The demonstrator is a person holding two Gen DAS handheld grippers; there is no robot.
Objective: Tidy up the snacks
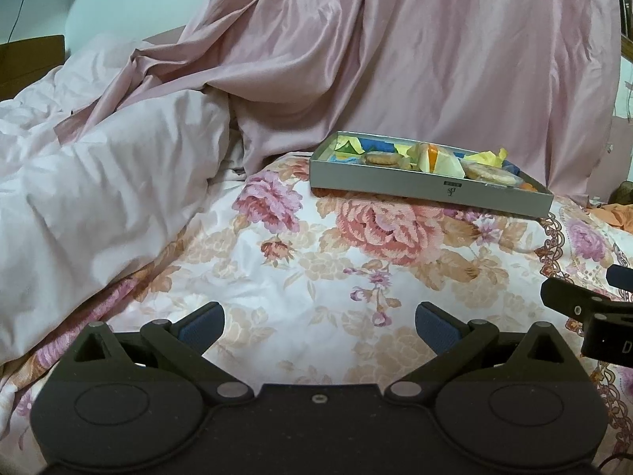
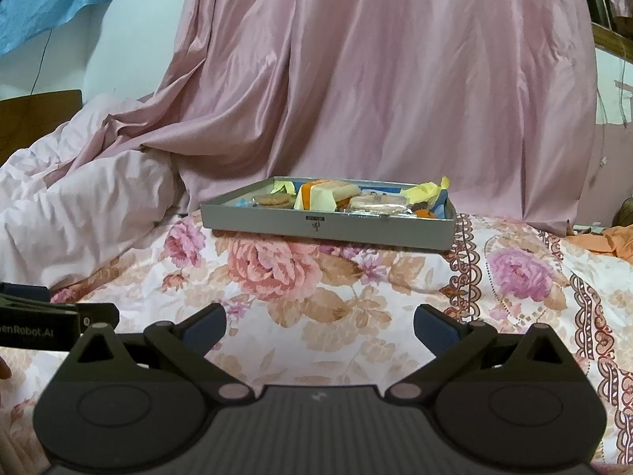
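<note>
Left wrist view:
Left gripper (image 1: 319, 326): wide open, nothing between the fingers, hovering over the floral bedsheet (image 1: 300, 277).
Snack box (image 1: 431, 190): sat further back on the sheet, up and to the right, well clear of the gripper.
Snacks (image 1: 431, 158): all inside it, cookies and yellow wrappers.

Right wrist view:
Right gripper (image 2: 319, 326): spread open too, empty.
Snack box (image 2: 328, 227): straight ahead on the bed, in front of the pink curtain (image 2: 376, 79).

Pink curtain (image 2: 376, 79) behind floral bedspread (image 2: 356, 308)
</note>
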